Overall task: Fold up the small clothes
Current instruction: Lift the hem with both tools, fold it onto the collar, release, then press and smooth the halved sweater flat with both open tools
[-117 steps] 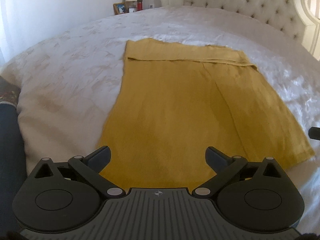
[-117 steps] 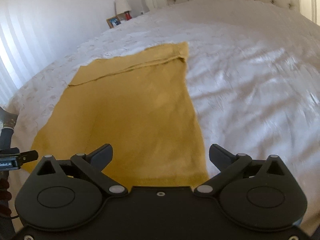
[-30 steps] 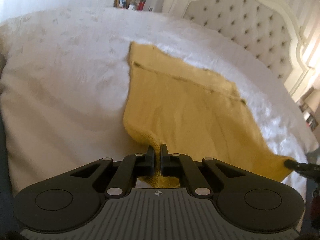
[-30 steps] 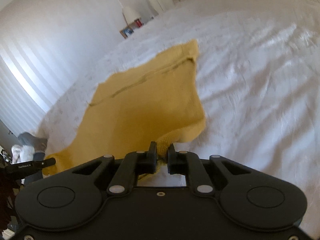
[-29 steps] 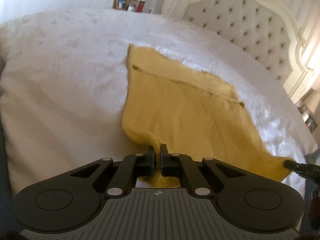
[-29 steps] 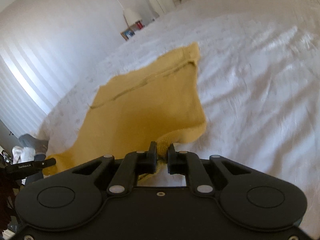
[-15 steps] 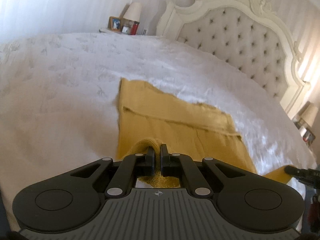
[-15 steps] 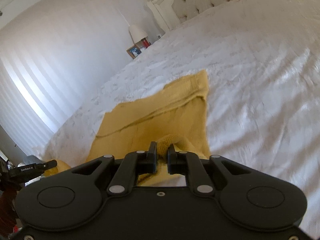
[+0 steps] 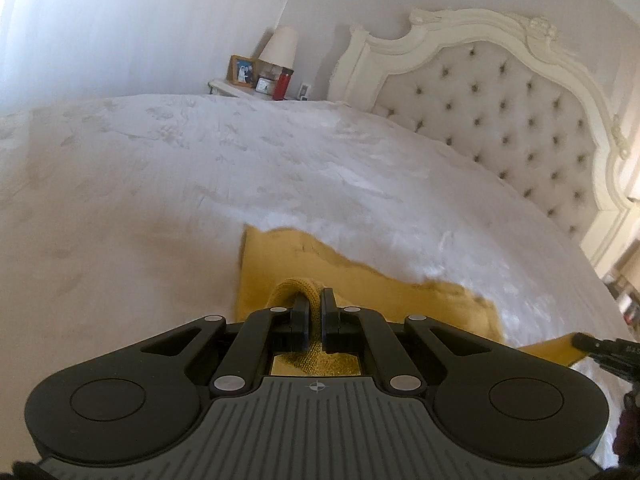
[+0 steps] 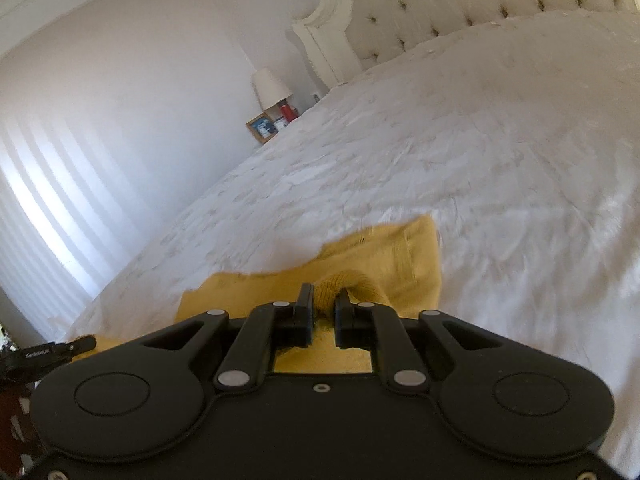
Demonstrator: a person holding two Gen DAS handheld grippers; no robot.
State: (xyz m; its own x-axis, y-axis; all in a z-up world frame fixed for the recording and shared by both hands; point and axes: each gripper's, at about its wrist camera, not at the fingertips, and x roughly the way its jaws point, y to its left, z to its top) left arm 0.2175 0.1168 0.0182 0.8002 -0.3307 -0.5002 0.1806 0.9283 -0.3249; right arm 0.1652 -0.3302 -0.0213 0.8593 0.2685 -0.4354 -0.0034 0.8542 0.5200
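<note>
A mustard-yellow knitted garment (image 9: 360, 284) lies on the white bed (image 9: 160, 200), its far waistband edge flat on the cover. My left gripper (image 9: 314, 300) is shut on the garment's near left corner, which is lifted and bunched between the fingers. My right gripper (image 10: 323, 298) is shut on the near right corner of the garment (image 10: 404, 260), also lifted. The right gripper's tip shows at the right edge of the left wrist view (image 9: 600, 346); the left gripper's tip shows at the left edge of the right wrist view (image 10: 52, 350). The garment's middle is hidden under both grippers.
A tufted cream headboard (image 9: 500, 112) stands at the bed's far end. A nightstand (image 9: 240, 89) with a lamp (image 9: 279, 46), a photo frame and a red bottle stands by the far left corner. White bedcover stretches beyond the garment.
Both grippers shut on the garment's near corners, lifted them and carried them forward toward the waistband. Less of the garment shows ahead now than half a second ago.
</note>
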